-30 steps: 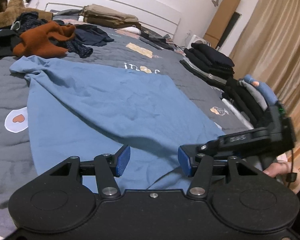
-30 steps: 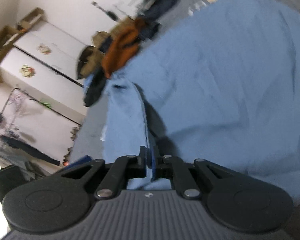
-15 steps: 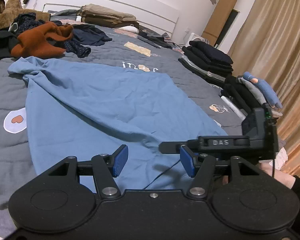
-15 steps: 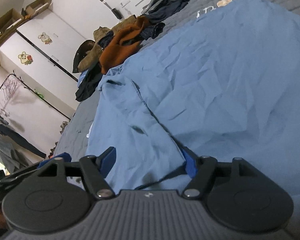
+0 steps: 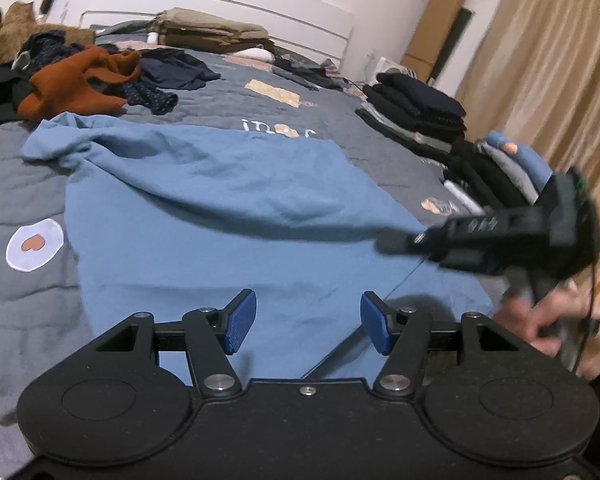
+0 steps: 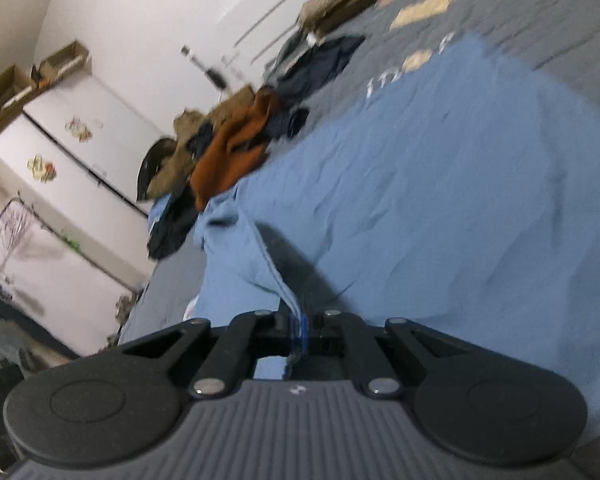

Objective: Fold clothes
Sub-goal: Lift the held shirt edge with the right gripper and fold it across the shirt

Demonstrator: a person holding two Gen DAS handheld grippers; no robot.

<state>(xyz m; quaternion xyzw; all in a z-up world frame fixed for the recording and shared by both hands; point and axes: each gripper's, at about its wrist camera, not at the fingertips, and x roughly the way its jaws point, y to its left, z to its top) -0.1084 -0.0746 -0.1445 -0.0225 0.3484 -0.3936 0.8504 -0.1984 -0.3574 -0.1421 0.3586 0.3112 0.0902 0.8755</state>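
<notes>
A large blue garment (image 5: 204, 216) lies spread on the grey quilted bed (image 5: 16, 176). My left gripper (image 5: 308, 322) hovers open over its near hem, nothing between the blue pads. To the right, my right gripper (image 5: 396, 242), held by a hand (image 5: 548, 320), lifts the garment's right edge into a raised fold. In the right wrist view the right gripper (image 6: 299, 330) is shut on a thin pinch of blue cloth, and the rest of the garment (image 6: 440, 208) stretches away from it.
An orange garment (image 5: 72, 84) and dark clothes (image 5: 172, 72) lie heaped at the bed's far left. Folded stacks (image 5: 416, 108) line the right edge beside a beige curtain (image 5: 560, 80). Folded beige items (image 5: 216, 34) rest by the headboard. A white wardrobe (image 6: 60, 152) stands beyond.
The right gripper, open half a second ago, has shut on the garment's edge again and raised it. The left gripper has stayed open, shifted slightly.
</notes>
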